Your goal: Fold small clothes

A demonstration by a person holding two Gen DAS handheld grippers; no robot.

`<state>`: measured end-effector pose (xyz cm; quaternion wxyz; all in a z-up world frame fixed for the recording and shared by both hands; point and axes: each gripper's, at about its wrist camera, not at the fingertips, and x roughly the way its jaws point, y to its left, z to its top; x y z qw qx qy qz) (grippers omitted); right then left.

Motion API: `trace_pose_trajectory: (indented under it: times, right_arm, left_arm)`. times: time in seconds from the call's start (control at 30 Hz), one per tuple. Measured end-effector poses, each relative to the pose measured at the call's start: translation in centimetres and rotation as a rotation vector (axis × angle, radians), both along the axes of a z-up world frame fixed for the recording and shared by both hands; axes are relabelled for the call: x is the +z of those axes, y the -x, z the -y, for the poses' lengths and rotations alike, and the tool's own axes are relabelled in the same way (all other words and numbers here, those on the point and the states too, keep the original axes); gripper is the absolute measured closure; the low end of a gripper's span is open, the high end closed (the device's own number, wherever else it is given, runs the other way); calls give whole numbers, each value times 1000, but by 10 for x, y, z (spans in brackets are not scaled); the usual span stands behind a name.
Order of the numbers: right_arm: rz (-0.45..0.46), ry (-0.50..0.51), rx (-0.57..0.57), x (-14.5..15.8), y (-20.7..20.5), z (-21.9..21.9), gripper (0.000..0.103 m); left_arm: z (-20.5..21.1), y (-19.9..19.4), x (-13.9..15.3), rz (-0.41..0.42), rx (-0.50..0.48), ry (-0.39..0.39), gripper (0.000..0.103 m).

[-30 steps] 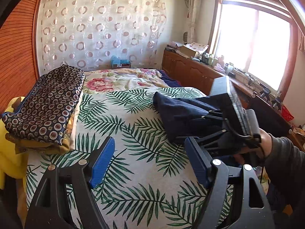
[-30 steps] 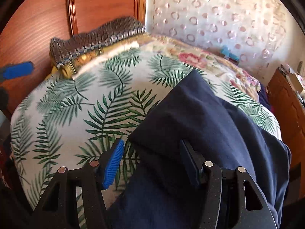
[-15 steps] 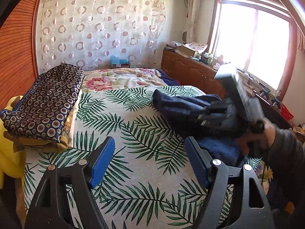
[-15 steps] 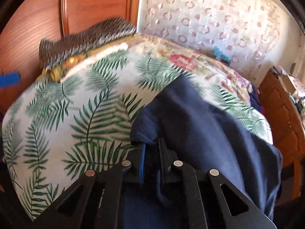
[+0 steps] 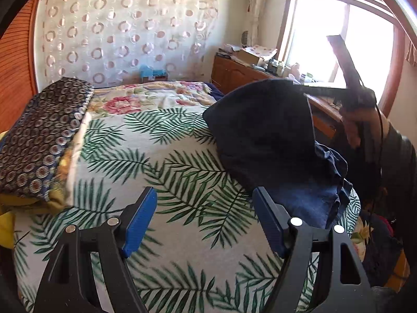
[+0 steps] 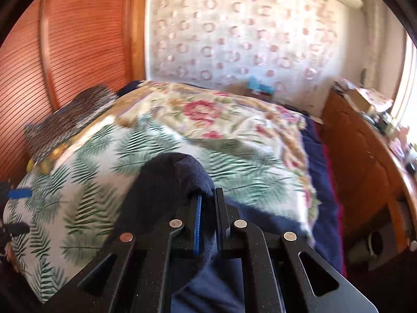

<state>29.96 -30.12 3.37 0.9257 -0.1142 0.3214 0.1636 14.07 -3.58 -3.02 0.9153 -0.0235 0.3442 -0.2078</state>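
Note:
A navy garment lies at the right side of the bed, and its near corner is lifted high off the palm-leaf sheet. My right gripper has its jaws closing, with a fold of this navy cloth pinched between the pads. In the left wrist view the right gripper holds that corner up near the window, with a hand behind it. My left gripper hovers open over the sheet, left of the garment, with nothing between its fingers. One of its blue pads shows at the left edge of the right wrist view.
A folded stack of patterned cloth sits at the bed's left side by the wooden wall. A floral quilt covers the far end. A cluttered wooden cabinet runs along the right under the window.
The right gripper closed on the navy garment's edge and raised it well off the bed. The left gripper stayed open and moved slightly forward and down.

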Motion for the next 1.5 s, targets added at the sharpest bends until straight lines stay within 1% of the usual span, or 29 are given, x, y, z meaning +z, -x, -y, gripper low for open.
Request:
trace_pose_trajectory:
  times: [0.1, 0.23, 0.37, 0.47, 0.5, 0.53, 0.57, 0.6, 0.63, 0.77, 0.9, 0.97, 1.1, 1.2, 1.33, 1.37, 1.4, 1.43, 1.47, 1.5]
  right_arm:
    - [-16, 4, -55, 6, -16, 27, 95]
    - [-37, 62, -118, 3, -41, 43, 95]
    - [-77, 99, -176, -15, -64, 47, 94]
    - [-112, 81, -175, -28, -72, 47, 94]
    - [-113, 80, -178, -30, -71, 46, 86]
    - [-109, 86, -192, -31, -68, 46, 81]
    - [-99, 91, -204, -30, -64, 48, 69]
    - [-90, 86, -205, -28, -59, 48, 58]
    - [-81, 71, -200, -24, -51, 49, 57]
    - [-36, 48, -175, -11, -3, 58, 57]
    - [-12, 21, -136, -11, 51, 59, 57]
    - [-7, -3, -117, -14, 78, 60, 57]
    - [-27, -22, -80, -36, 126, 58, 57]
    - [-56, -32, -67, -52, 145, 60, 57]
    - [-87, 2, -79, -71, 155, 59, 57]
    - [-97, 11, -80, -77, 155, 59, 57]
    - [-107, 19, -81, -80, 154, 56, 61]
    - [-113, 26, -80, -81, 150, 53, 67]
    - [-117, 27, -76, -81, 149, 54, 85]
    - [-109, 24, -72, -81, 151, 56, 96]
  left_arm:
    - [11, -9, -3, -14, -30, -5, 26]
    - [28, -19, -8, -29, -62, -18, 26]
    - [41, -24, -12, -44, -88, -33, 27]
    - [49, -26, -14, -50, -95, -39, 26]
    - [50, -25, -14, -49, -95, -41, 27]
    - [52, -25, -14, -48, -94, -41, 26]
    - [53, -24, -14, -47, -93, -39, 26]
    - [54, -23, -13, -45, -93, -37, 26]
    - [55, -22, -13, -43, -91, -37, 26]
    - [58, -15, -11, -14, -64, -35, 27]
    - [57, -6, -4, 11, -28, -14, 26]
    - [59, 0, -1, 24, -23, -16, 26]
    - [64, 9, 2, 33, -20, -5, 26]
    - [69, 12, 1, 9, -27, -11, 26]
    - [77, 15, 3, 10, -50, -41, 26]
    - [78, 15, 4, 10, -51, -45, 26]
    - [79, 16, 5, 9, -54, -46, 26]
    - [80, 18, 5, 9, -56, -43, 26]
    - [80, 19, 6, 10, -59, -40, 27]
    - [81, 20, 6, 10, -61, -39, 26]
